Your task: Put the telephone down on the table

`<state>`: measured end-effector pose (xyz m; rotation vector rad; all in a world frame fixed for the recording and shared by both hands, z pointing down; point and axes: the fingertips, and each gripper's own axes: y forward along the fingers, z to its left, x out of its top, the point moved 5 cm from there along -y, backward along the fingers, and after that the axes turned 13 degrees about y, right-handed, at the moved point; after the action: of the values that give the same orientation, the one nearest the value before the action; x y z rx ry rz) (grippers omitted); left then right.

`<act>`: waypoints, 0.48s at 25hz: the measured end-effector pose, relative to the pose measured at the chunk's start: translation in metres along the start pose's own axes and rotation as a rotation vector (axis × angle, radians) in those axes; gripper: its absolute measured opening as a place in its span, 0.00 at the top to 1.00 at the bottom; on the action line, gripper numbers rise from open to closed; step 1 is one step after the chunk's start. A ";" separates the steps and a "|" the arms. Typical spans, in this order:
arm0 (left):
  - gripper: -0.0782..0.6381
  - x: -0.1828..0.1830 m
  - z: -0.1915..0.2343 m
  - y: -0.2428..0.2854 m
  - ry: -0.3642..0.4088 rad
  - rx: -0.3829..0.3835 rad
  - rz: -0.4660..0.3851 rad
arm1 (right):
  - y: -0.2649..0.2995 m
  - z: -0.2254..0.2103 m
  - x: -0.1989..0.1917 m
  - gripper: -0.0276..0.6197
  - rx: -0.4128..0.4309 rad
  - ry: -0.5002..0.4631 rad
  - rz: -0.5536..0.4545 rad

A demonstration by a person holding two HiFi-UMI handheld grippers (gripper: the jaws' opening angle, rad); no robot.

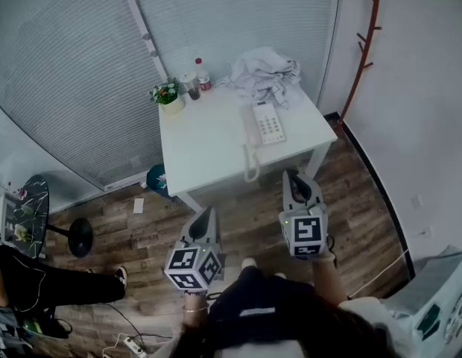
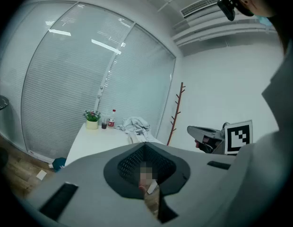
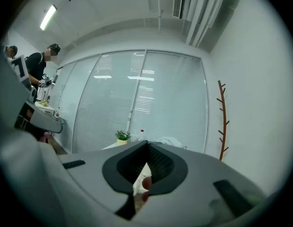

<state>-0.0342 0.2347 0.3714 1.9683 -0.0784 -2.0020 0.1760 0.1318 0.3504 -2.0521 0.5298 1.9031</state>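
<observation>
**Telephone** (image 1: 267, 123): white, keypad facing up, handset along its left side. Lies flat on the desk (image 1: 209, 144), on the right half, nearer the front edge than the back. Its coiled cord (image 1: 251, 167) hangs over the front edge. No tongs touch it.

**Desk**: white, rectangular, set against a wall of closed blinds (image 1: 67, 73).

**Other items on the desk:**
- Crumpled pale cloth (image 1: 264, 73), at the back right, just behind the telephone.
- Bottle with a red cap (image 1: 203, 74), back edge, left of the cloth.
- Cup of dark drink (image 1: 191, 87), just beside the bottle.
- Small potted plant (image 1: 168, 97), at the back left corner.

**Left tongs** (image 1: 209, 213): held over the wooden floor (image 1: 246, 215), in front of the desk and well apart from the telephone. Tilted slightly downward. The jaws are together, with nothing between them.

**Right tongs** (image 1: 294, 176): held level, tips close to the desk's front right corner, short of the telephone. The jaws are together and empty.

**Surroundings:**
- Reddish branch-shaped coat stand (image 1: 365, 36), in the right corner by the white wall.
- Teal object (image 1: 156, 177), under the desk; what it is cannot be told.
- Slip of white paper (image 1: 138, 206), on the floor.
- Black round side table (image 1: 30, 203), at the left.
- A person's leg in dark trousers (image 1: 52, 283), lower left.
</observation>
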 end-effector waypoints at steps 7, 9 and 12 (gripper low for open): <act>0.89 -0.002 0.011 0.006 -0.014 -0.004 0.008 | 0.013 0.003 -0.001 0.96 -0.002 0.002 0.006; 0.89 -0.002 0.015 0.009 -0.013 -0.003 0.008 | 0.017 0.006 -0.002 0.96 0.002 0.005 0.008; 0.89 -0.001 0.020 0.014 -0.011 -0.007 0.010 | 0.022 0.009 -0.004 0.96 0.005 0.014 0.010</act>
<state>-0.0514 0.2181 0.3769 1.9490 -0.0838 -2.0048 0.1577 0.1168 0.3543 -2.0648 0.5485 1.8923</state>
